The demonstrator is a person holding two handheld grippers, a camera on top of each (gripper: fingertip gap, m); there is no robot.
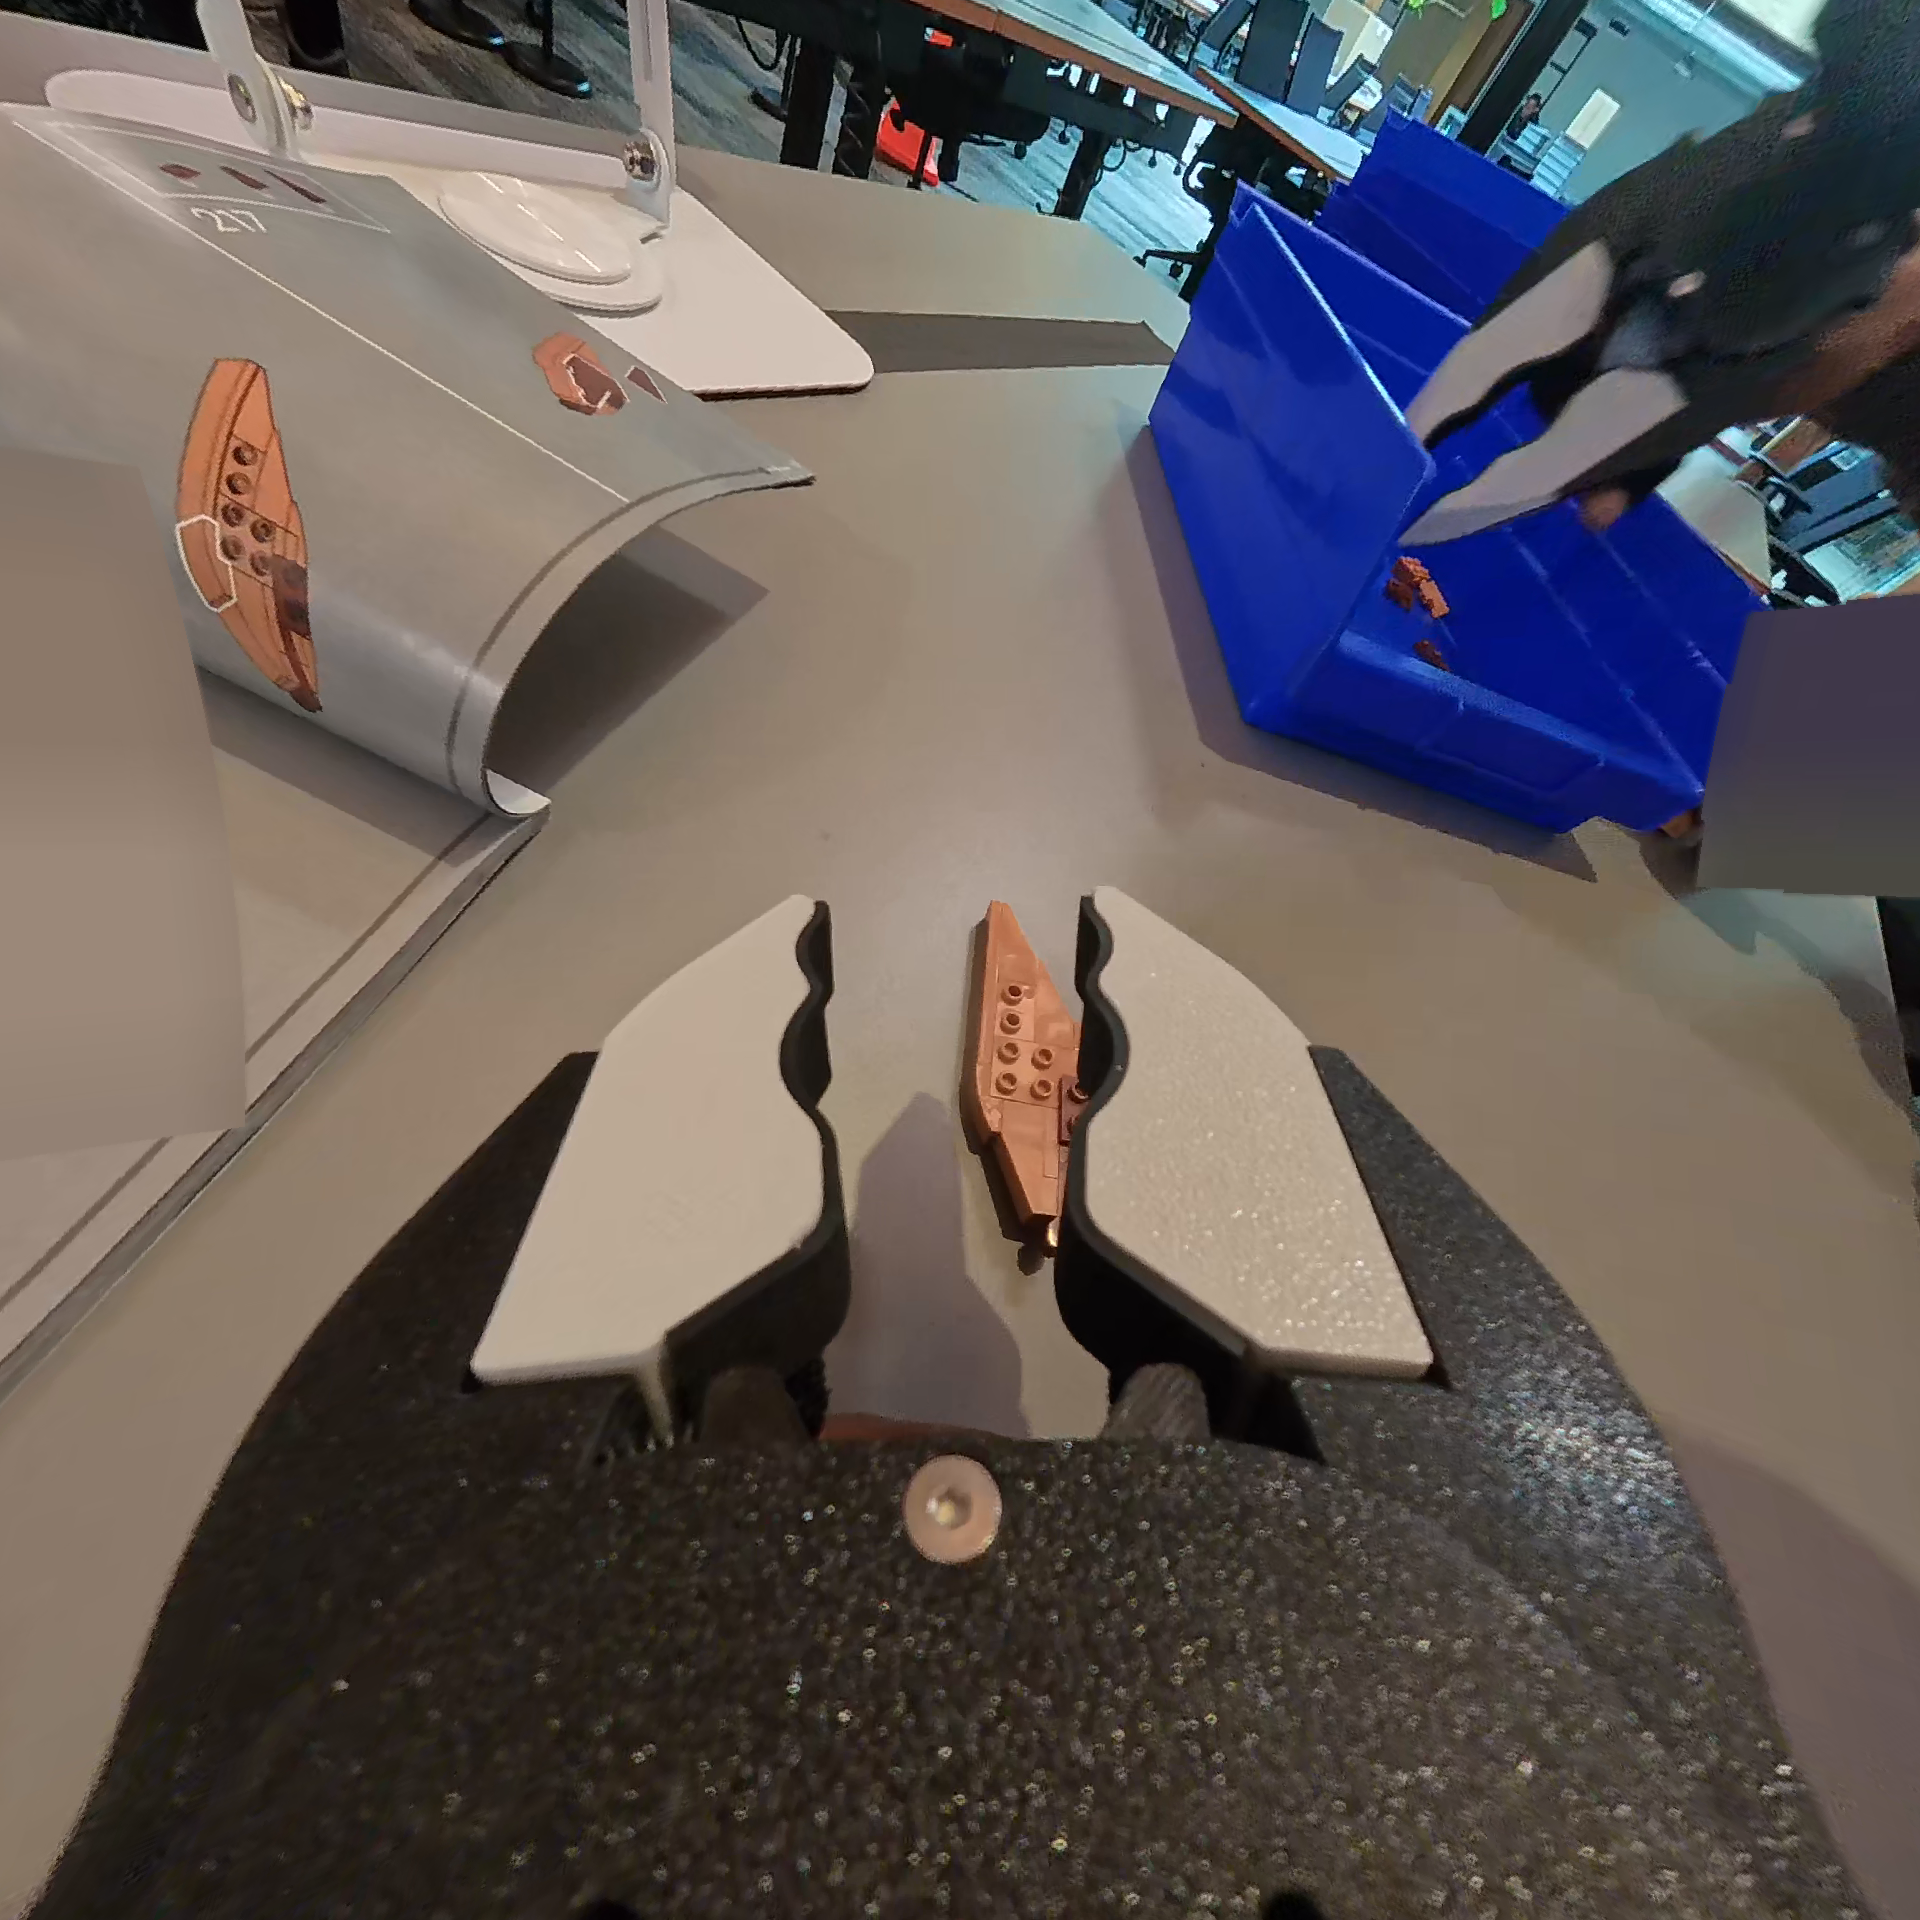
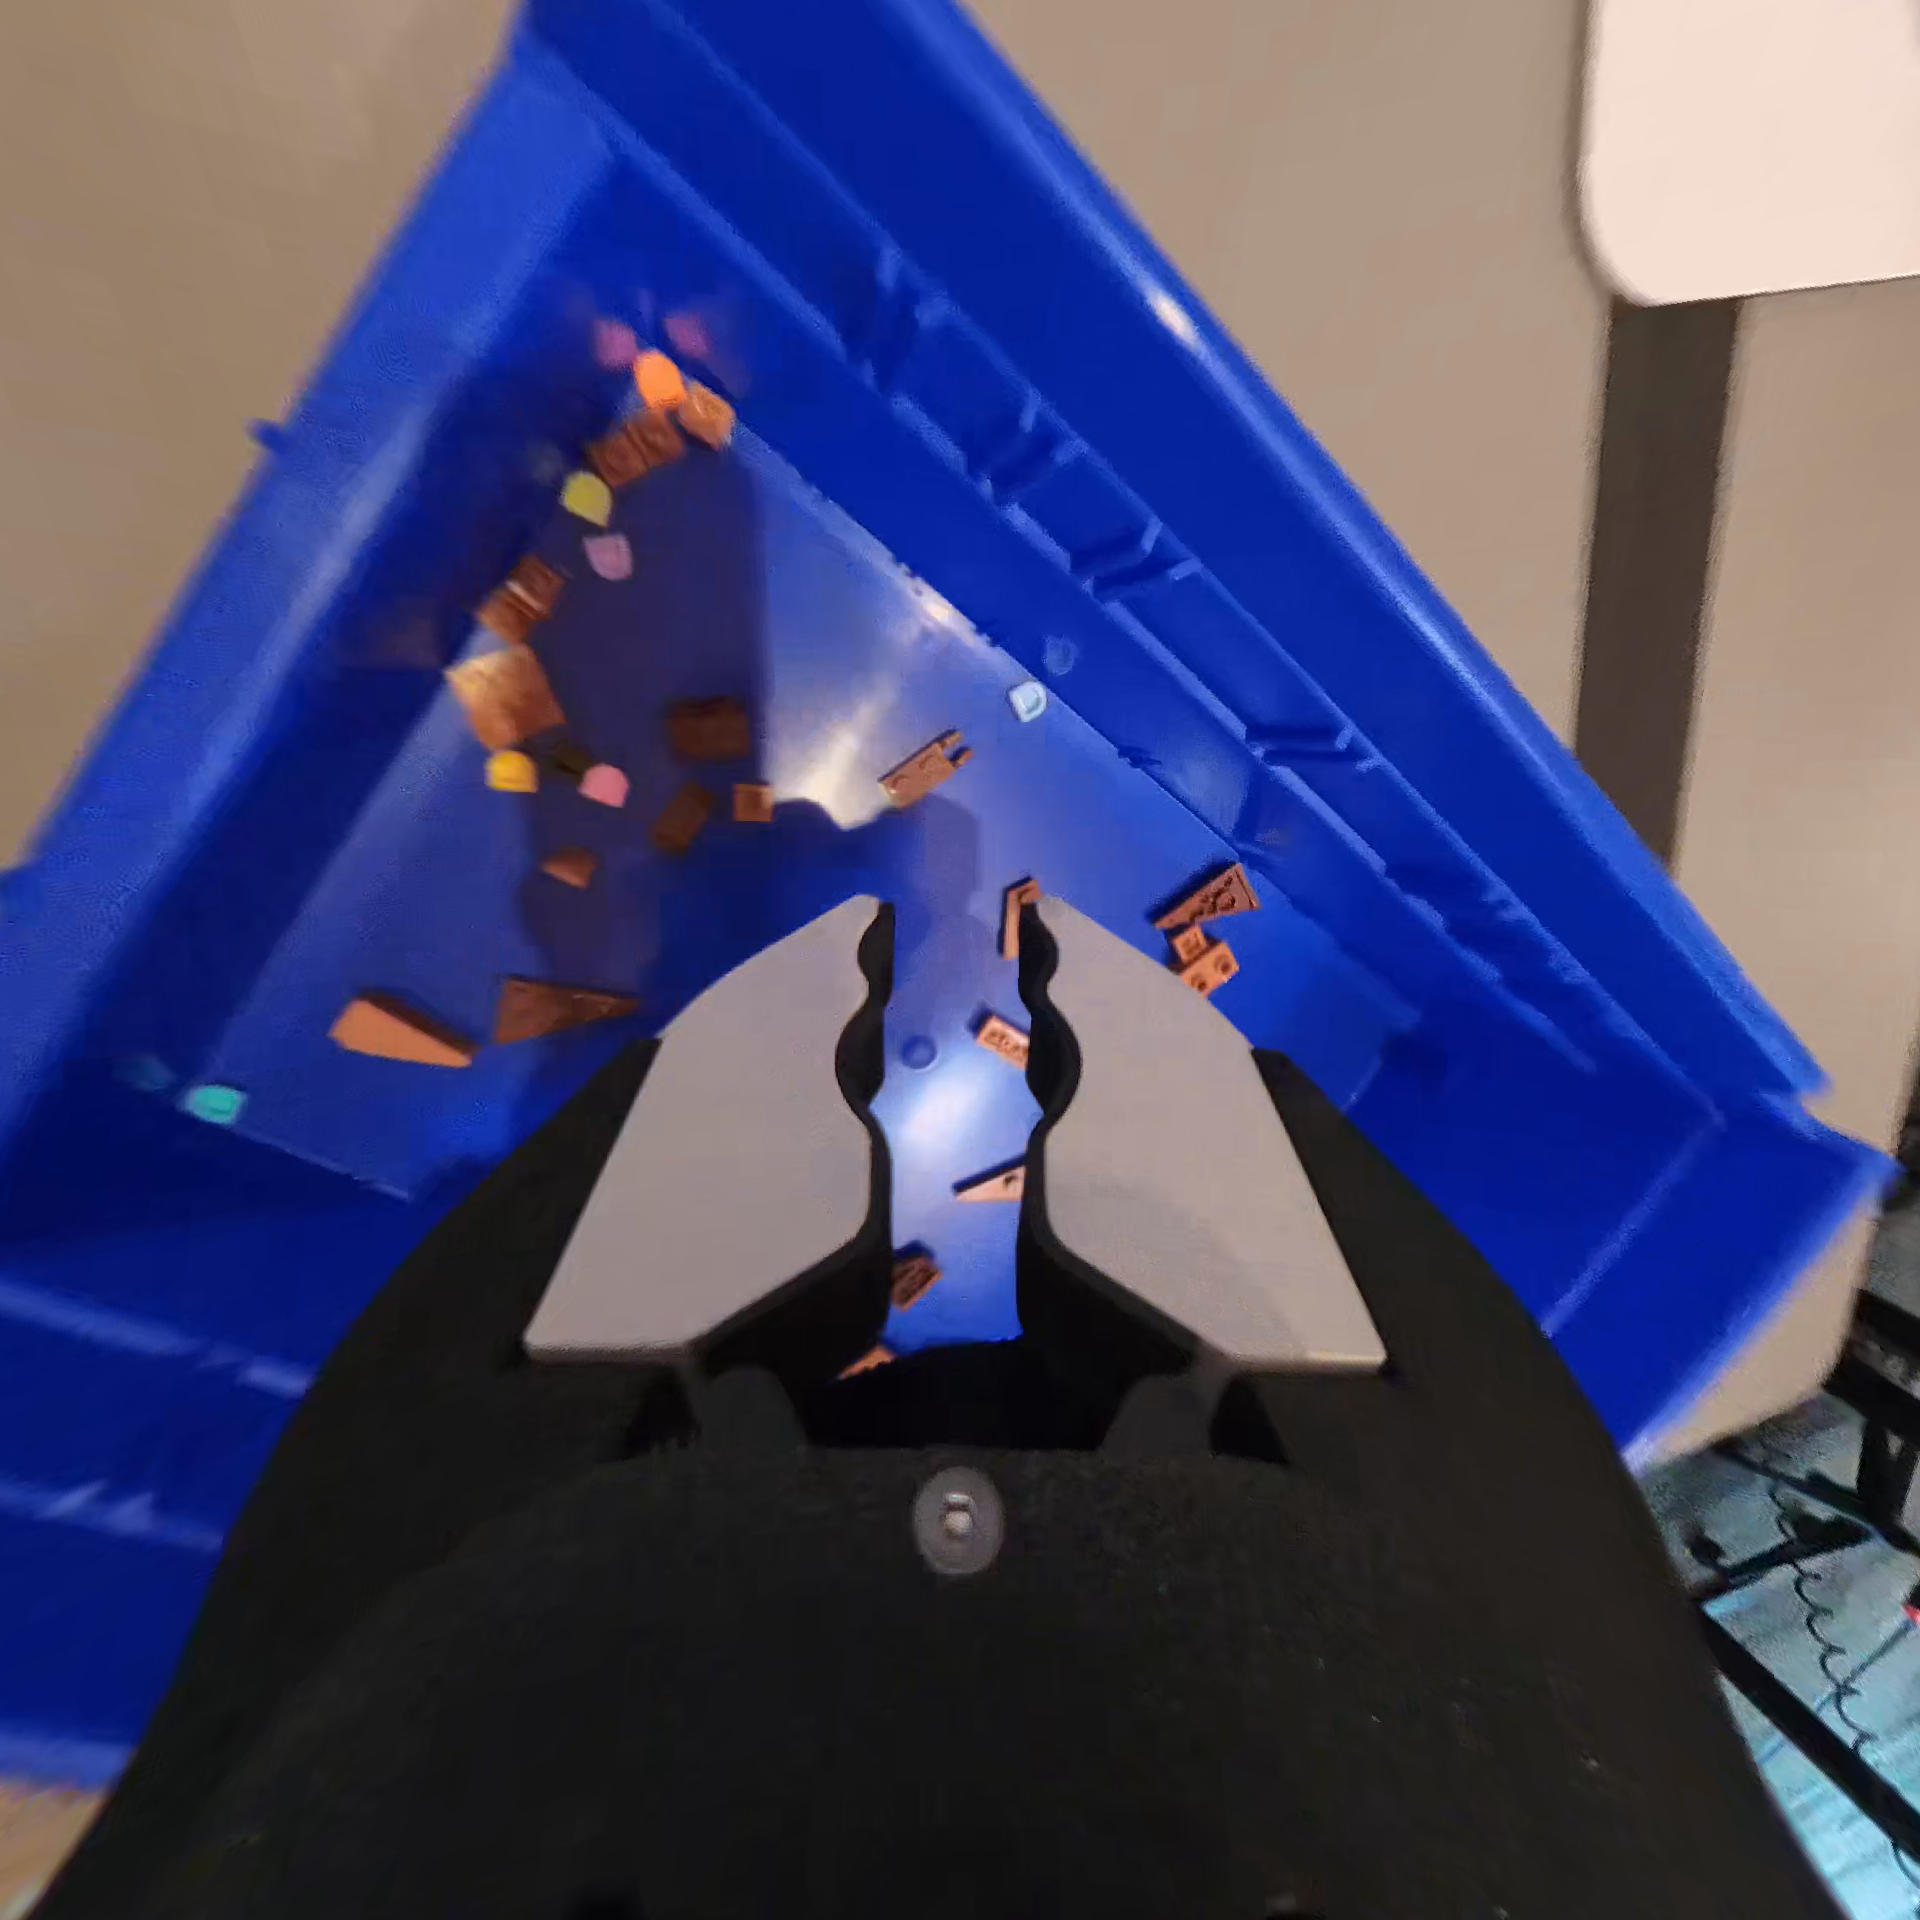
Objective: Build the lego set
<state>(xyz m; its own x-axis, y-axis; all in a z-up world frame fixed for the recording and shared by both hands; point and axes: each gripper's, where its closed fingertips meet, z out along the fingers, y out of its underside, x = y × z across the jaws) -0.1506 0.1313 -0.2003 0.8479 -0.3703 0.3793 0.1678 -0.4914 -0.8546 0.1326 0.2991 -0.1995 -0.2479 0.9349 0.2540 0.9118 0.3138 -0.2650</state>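
Note:
A flat, pointed brown lego assembly (image 1: 1023, 1060) lies on the grey table between my left gripper's fingers, close against the right finger. My left gripper (image 1: 951, 904) is open and low over the table. My right gripper (image 2: 954, 909) hovers inside a blue bin (image 2: 935, 312), its fingers a little apart and holding nothing. A small brown piece (image 2: 1016, 916) lies just at its right fingertip. Several loose brown, pink, yellow and orange pieces (image 2: 520, 696) are scattered on the bin floor. The right gripper also shows in the left wrist view (image 1: 1413, 483), over the bin (image 1: 1299, 468).
An open instruction booklet (image 1: 364, 468) with a curled page lies at the left of the table. A white stand base (image 1: 748, 322) sits behind it. A second blue bin (image 1: 1444, 197) stands behind the first. The table edge runs along the right. The grippers' ends are close to 35 centimetres from one another.

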